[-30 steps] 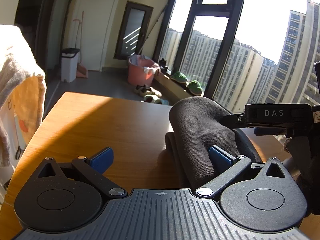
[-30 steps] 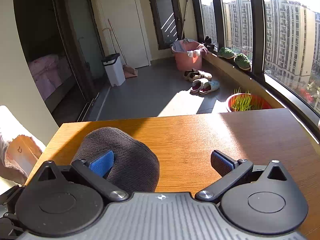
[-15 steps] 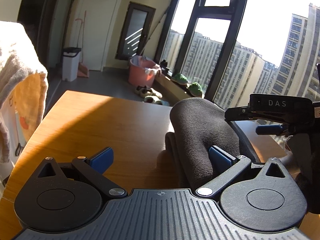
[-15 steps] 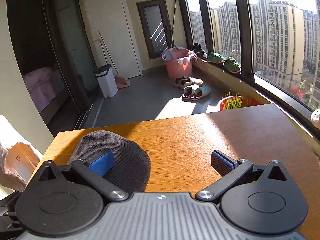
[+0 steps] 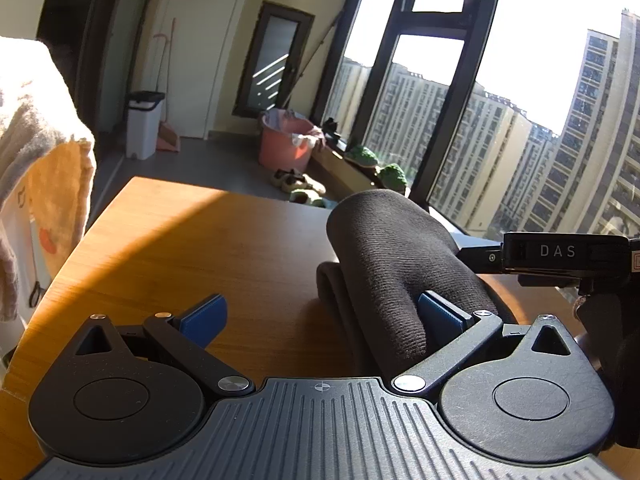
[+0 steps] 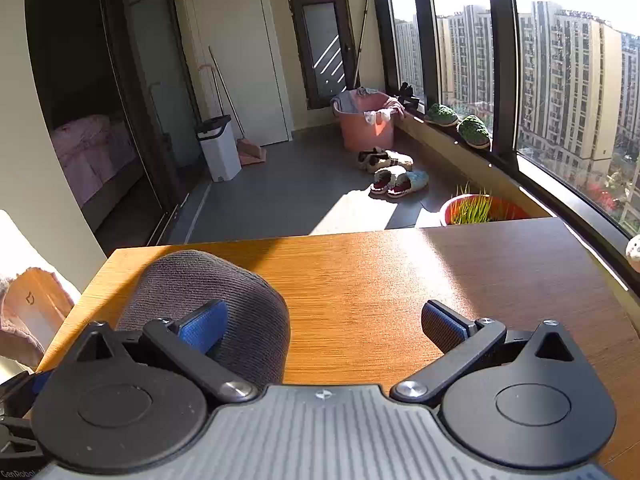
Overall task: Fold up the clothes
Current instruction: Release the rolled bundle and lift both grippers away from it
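Spreading wide, your left tongs [image 5: 320,314] grip nothing; the blue pad at 3 o'clock presses against the dark knit garment [image 5: 394,264], while the pad at 9 o'clock hangs clear above the desk [image 5: 180,240]. Your right tongs [image 6: 324,324] stand just as wide apart and hold nothing, their 9 o'clock pad against the same garment [image 6: 224,284]. It lies folded in a rounded hump on the desk [image 6: 400,272], between both tools. Farther out at 12 o'clock, a pink basket [image 6: 366,124] sits on the floor beside the window.
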Available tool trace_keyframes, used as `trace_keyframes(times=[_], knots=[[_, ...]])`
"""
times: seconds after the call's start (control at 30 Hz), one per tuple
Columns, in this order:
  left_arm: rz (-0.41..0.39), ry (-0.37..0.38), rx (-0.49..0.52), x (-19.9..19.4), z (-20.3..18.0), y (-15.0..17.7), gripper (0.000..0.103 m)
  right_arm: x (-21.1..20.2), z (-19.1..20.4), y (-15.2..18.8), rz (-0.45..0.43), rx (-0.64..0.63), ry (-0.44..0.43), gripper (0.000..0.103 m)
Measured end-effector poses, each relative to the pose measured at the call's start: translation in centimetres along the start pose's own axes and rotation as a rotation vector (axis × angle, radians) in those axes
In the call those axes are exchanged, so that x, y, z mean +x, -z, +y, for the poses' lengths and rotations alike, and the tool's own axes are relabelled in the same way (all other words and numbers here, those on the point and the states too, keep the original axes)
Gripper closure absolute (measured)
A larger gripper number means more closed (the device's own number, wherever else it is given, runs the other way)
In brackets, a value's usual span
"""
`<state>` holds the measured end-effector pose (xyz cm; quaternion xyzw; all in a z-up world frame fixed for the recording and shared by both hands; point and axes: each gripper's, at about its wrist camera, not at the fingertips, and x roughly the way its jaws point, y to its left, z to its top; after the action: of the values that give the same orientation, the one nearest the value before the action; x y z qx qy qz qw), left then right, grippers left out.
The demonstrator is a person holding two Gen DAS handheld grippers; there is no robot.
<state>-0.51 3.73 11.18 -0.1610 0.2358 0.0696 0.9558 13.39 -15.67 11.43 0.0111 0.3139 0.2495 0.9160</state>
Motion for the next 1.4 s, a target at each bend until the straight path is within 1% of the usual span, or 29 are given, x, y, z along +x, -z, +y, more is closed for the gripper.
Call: trace_keyframes(times=[0.03, 0.07, 0.13, 0.2, 0.27, 0.33, 0.4, 0.47, 0.5, 0.53, 0.6, 0.7, 0.77, 0.9, 0.97, 1.03, 1.1, 1.2, 1.33, 1.4], knots=[[0.001, 0.001, -0.004, 0.0, -0.1, 0.0, 0.000, 0.1, 0.3, -0.4, -0.010, 0.004, -0.018, 0.000], [0.002, 0.001, -0.003, 0.0, -0.1, 0.0, 0.000, 0.7, 0.7, -0.7, 0.001, 0.003, -0.028, 0.000], [0.004, 0.004, -0.005, 0.1, -0.1, -0.1, 0.000, 2.9, 1.8, -1.0, 0.081, -0.021, -0.015, 0.000], [0.010, 0.009, -0.029, 0.1, 0.4, -0.1, 0.000, 4.0, 2.7, -0.7, 0.099, -0.067, 0.016, 0.000], [0.016, 0.019, -0.051, 0.3, 0.8, -0.2, 0.000, 3.9, 3.4, -0.7, 0.089, -0.105, 0.038, 0.000], [0.023, 0.030, -0.061, 0.4, 0.9, -0.2, 0.000, 2.9, 3.6, -0.5, 0.071, -0.108, 0.045, 0.000], [0.022, 0.034, -0.056, 0.3, 0.8, -0.1, 0.000, 0.7, 3.3, 0.1, 0.011, -0.083, 0.035, 0.000], [0.015, 0.031, -0.050, 0.2, 0.7, 0.0, 0.000, -1.9, 2.6, 1.7, -0.059, -0.050, 0.026, 0.000], [0.011, 0.029, -0.049, 0.1, 0.7, 0.0, 0.000, -2.6, 2.2, 2.6, -0.071, -0.035, 0.043, 0.000], [0.010, 0.029, -0.049, 0.1, 0.7, 0.0, 0.000, -2.7, 1.8, 3.5, -0.067, -0.028, 0.064, 0.000], [0.013, 0.032, -0.051, 0.2, 0.7, 0.0, 0.000, -2.1, 1.1, 4.8, -0.048, -0.020, 0.072, 0.000], [0.014, 0.038, -0.042, 0.2, 0.6, 0.0, 0.000, -1.9, -0.4, 5.3, -0.060, 0.051, 0.018, 0.000], [0.002, 0.032, -0.038, 0.0, 0.5, 0.1, 0.000, -2.7, -1.1, 5.5, -0.066, 0.097, -0.005, 0.000], [-0.038, 0.033, -0.064, -0.9, 1.0, 0.3, 0.000, -5.4, -1.6, 7.6, -0.108, 0.083, -0.023, 0.000], [-0.048, 0.023, -0.073, -1.4, 1.1, 0.5, 0.000, -6.5, -2.1, 9.3, -0.096, 0.092, -0.010, 0.000], [-0.058, 0.019, -0.066, -2.1, 0.9, 0.7, 0.000, -7.3, -2.6, 10.1, -0.074, 0.120, -0.015, 0.000], [-0.061, 0.022, -0.063, -2.9, 0.6, 1.1, 0.000, -7.7, -3.1, 10.4, -0.057, 0.135, -0.017, 0.000], [-0.059, 0.012, -0.056, -4.0, 0.1, 1.7, 0.000, -7.4, -2.8, 10.6, 0.001, 0.131, 0.020, 0.000], [-0.019, -0.007, -0.035, -5.0, -0.6, 2.6, 0.000, -7.1, -1.0, 10.8, 0.056, 0.049, 0.094, 0.000], [0.040, -0.016, -0.046, -5.0, -0.6, 2.9, 0.000, -7.0, -0.3, 10.9, 0.072, 0.023, 0.127, 0.000]])
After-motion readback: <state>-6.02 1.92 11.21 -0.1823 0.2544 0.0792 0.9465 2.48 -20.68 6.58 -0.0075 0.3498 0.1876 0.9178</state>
